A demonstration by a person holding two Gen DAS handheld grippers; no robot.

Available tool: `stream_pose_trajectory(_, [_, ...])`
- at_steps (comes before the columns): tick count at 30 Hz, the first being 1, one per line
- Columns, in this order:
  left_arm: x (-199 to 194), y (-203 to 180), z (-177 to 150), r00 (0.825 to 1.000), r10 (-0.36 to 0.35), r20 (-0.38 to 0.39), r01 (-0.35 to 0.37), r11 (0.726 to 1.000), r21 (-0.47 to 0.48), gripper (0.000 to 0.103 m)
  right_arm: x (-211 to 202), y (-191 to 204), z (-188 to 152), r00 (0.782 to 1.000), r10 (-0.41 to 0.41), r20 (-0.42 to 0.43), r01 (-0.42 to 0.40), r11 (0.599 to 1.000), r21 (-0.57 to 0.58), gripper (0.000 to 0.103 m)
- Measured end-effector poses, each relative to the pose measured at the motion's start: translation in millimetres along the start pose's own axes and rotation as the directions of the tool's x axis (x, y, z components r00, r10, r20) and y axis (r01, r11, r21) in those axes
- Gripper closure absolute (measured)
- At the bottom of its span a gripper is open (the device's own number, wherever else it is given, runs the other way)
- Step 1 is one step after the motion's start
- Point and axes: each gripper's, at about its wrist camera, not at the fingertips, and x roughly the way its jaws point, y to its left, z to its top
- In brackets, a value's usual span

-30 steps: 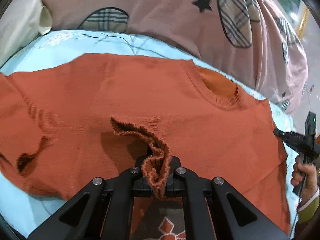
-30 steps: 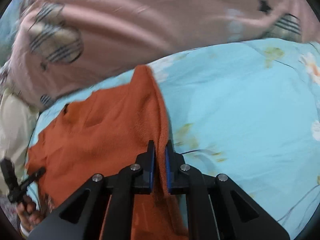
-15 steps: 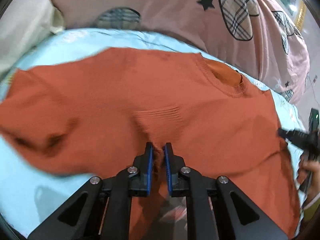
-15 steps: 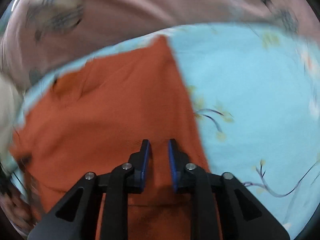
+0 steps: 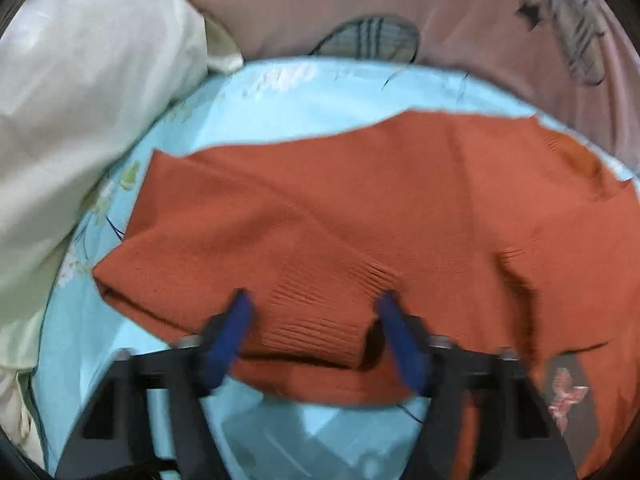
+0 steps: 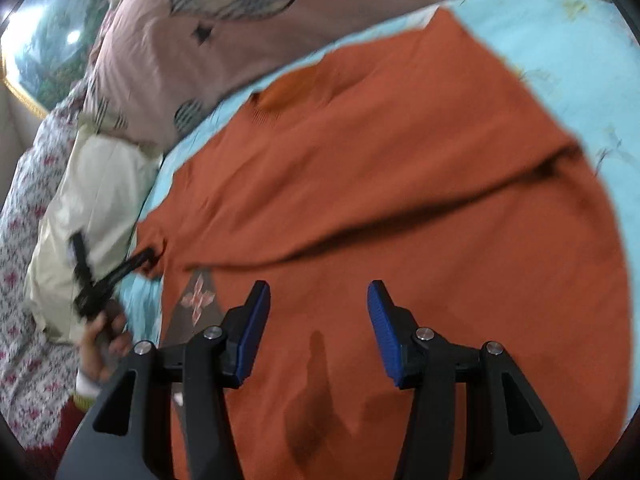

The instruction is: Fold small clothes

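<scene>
An orange knit sweater [image 5: 400,208] lies spread on the light blue bedsheet [image 5: 312,96], both sleeves folded inward over the body. It also fills the right wrist view [image 6: 400,184], neck opening [image 6: 296,88] at the far end. My left gripper [image 5: 312,304] is open, its blue pads either side of a ribbed sleeve cuff [image 5: 320,304] lying on the sweater. My right gripper [image 6: 318,292] is open and empty just above the sweater body. The left gripper [image 6: 136,260] shows at the sweater's left edge in the right wrist view.
A pink quilt with plaid patches [image 5: 400,8] lies at the back of the bed. A cream pillow [image 5: 80,100] sits at the left. A floral cloth [image 6: 24,240] lies beyond the bed's left side in the right wrist view.
Both grippers opened and let go of the sleeves. The left sleeve now lies folded over the body, and both grippers pulled back a little.
</scene>
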Motion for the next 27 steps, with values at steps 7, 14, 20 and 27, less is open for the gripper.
stream_pose_trajectory(7, [-21, 9, 3, 0.991, -0.128, 0.044, 0.129, 0.991, -0.027, 0.092, -6, 1, -5, 1.0, 0.0, 0.025, 0.0, 1.0, 0.014, 0.051])
stream_pose_trajectory(14, [-62, -5, 2, 0.97, -0.212, 0.121, 0.216, 0.976, -0.022, 0.095, -25, 15, -5, 0.996, 0.029, 0.084, -0.028, 1.0, -0.013, 0.052])
stream_pose_trajectory(20, [-116, -76, 18, 0.907, -0.375, 0.19, 0.369, 0.927, 0.07, 0.095, -43, 12, -3, 0.99, 0.052, 0.13, -0.051, 0.999, -0.009, 0.052])
stream_pose_trajectory(27, [-120, -228, 26, 0.78, -0.61, 0.139, 0.593, 0.792, 0.145, 0.095, -50, -24, 14, 0.984, 0.054, 0.169, -0.069, 0.994, 0.087, 0.052])
